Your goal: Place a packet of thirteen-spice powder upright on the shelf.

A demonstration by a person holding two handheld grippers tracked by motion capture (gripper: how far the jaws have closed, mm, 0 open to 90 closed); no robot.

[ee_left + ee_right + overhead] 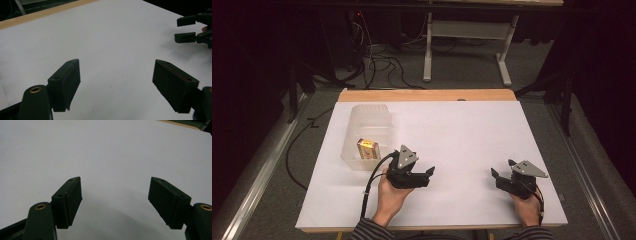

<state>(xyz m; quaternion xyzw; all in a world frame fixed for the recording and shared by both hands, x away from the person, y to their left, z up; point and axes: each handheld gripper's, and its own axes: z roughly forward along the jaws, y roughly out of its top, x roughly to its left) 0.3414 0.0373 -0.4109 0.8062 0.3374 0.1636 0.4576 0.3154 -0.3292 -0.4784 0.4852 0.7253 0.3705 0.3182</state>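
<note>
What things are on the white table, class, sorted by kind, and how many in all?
Clear plastic bin: 1
Small yellow and red box in the bin: 1
Hand-held grippers, left gripper and right gripper, both open: 2
Total: 4

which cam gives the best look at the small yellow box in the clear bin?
The high view: the small yellow box lies inside the clear plastic bin, beside the left gripper. Both gripper views face bare white tabletop instead.
</note>
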